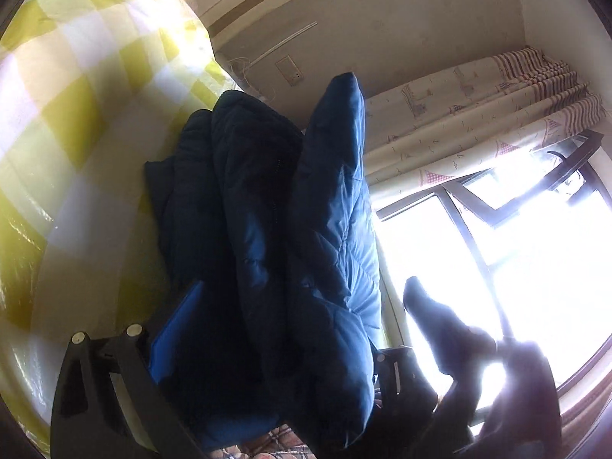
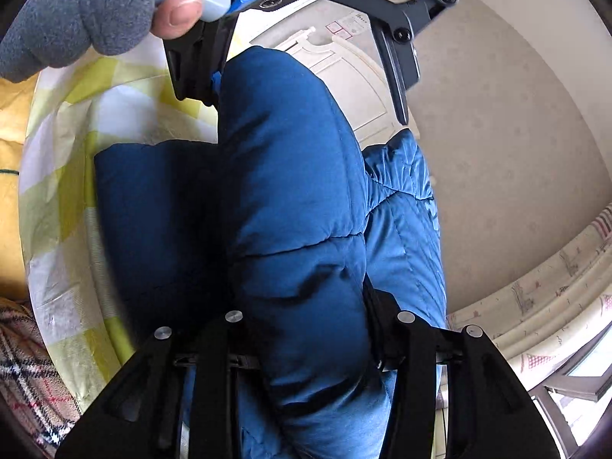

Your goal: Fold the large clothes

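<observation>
A blue quilted puffer jacket (image 1: 290,229) is lifted off the yellow-and-white checked bed cover (image 1: 76,95). My left gripper (image 1: 260,363) is shut on a bunched part of the jacket, which fills the gap between its fingers. In the right wrist view the same jacket (image 2: 298,210) bulges up between the fingers of my right gripper (image 2: 310,329), which is shut on it. The left gripper (image 2: 290,49) shows at the top of that view, clamped on the jacket's far end, with a hand in a grey sleeve (image 2: 76,11) on its handle. The fingertips of both are hidden by fabric.
The checked cover (image 2: 65,191) lies to the left below the jacket. A plaid blanket (image 2: 23,375) lies at the lower left. A white headboard (image 2: 344,76), a beige wall, patterned curtains (image 1: 478,122) and a bright window (image 1: 516,267) are on the right.
</observation>
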`<state>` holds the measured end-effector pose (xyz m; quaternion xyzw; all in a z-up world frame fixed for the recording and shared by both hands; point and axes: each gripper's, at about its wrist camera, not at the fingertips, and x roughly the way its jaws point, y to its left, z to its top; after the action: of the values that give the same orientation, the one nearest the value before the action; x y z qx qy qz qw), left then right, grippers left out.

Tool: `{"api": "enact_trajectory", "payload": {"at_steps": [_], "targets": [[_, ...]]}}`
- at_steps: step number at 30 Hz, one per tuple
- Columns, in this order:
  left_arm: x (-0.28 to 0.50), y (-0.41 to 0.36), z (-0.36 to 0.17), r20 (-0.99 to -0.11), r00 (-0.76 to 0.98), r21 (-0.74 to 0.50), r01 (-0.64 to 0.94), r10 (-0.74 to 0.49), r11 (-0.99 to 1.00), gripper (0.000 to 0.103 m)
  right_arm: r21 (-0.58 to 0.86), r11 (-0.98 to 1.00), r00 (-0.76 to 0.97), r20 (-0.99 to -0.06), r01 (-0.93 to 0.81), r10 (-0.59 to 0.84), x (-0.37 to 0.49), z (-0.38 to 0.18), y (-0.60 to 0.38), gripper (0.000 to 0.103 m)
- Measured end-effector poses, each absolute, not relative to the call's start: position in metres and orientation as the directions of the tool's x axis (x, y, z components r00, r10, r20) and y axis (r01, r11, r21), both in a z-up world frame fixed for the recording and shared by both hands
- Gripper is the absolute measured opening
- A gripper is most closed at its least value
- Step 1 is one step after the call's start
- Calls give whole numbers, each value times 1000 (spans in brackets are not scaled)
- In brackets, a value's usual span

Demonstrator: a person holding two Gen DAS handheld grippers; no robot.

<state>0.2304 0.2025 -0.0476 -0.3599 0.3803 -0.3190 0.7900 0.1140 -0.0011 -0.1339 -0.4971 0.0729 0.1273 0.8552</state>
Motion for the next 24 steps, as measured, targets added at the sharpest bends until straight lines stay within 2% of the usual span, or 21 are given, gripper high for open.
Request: {"api": "enact_trajectory", "payload": {"at_steps": [2, 7, 10, 12, 14, 17, 20, 22, 24], "targets": [[241, 184, -44, -451, 483, -761, 231, -751, 606, 101, -820, 498, 959, -233, -283, 161, 110, -129, -8, 43], [268, 155, -29, -501, 427, -708, 297, -753, 640, 100, -832, 486, 962, -203, -267, 181, 97, -132, -13, 42], [292, 145, -29, -561, 367, -695, 277, -742, 663, 98, -833, 491, 963, -175, -255, 203, 89, -130, -17, 42], [299, 142, -26, -544, 342, -698, 322, -767, 639, 55, -846, 473, 964, -161, -246, 213, 84, -130, -19, 42], [288, 142, -11, -543, 374, -647, 384, -752, 658, 33, -840, 484, 962, -152, -246, 225, 80, -127, -25, 43], [259, 140, 12, -515, 464, -567, 445, -720, 693, 26, -800, 545, 958, -122, -250, 260, 70, -114, -31, 47], [247, 156, 0, -461, 485, -589, 458, -743, 665, 25, -765, 584, 953, -131, -271, 271, 66, -109, -47, 77], [257, 171, -35, -486, 478, -628, 391, -732, 673, 25, -750, 603, 959, -163, -274, 233, 63, -123, -58, 78], [264, 190, -63, -398, 452, -731, 369, -798, 574, 26, -705, 649, 958, -211, -286, 193, 69, -135, -78, 78]]}}
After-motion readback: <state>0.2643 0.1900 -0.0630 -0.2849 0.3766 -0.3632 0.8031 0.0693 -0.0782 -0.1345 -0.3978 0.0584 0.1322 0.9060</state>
